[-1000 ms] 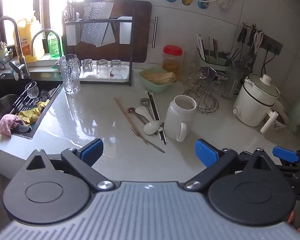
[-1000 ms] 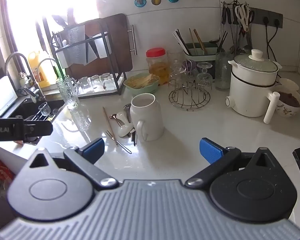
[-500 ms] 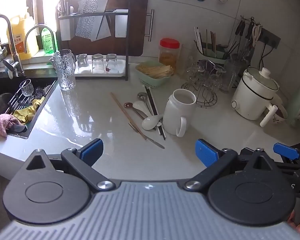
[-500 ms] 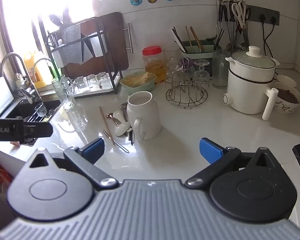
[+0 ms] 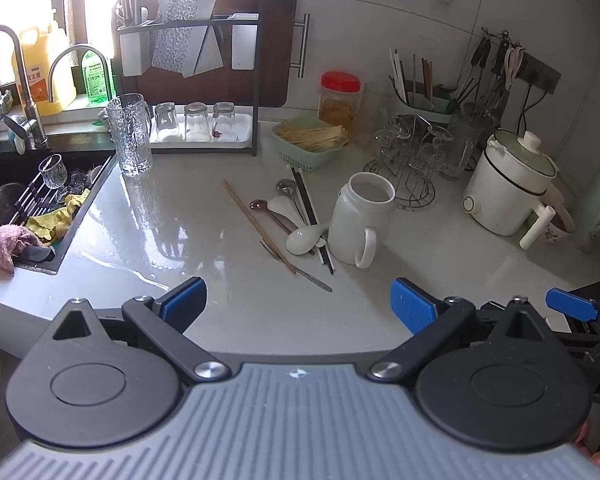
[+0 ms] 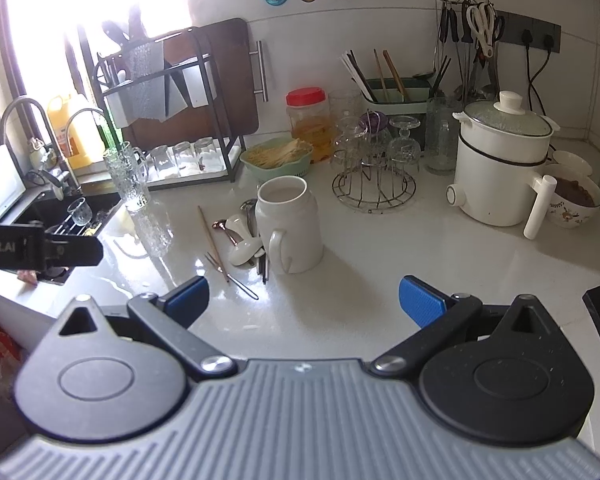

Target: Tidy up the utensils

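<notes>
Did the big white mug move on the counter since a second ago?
No. The tall white ceramic mug still touches the white spoon and sits before the round wire glass rack; only the camera shifted.

The left tongs [image 6: 40, 246] read "obot.AI" on their black body.

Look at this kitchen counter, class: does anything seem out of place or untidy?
Yes. A loose heap of utensils lies flat on the counter beside the white mug: chopsticks, metal spoons and a white ceramic spoon, crossing at odd angles. Other chopsticks stand upright in the green holder by the wall.
</notes>
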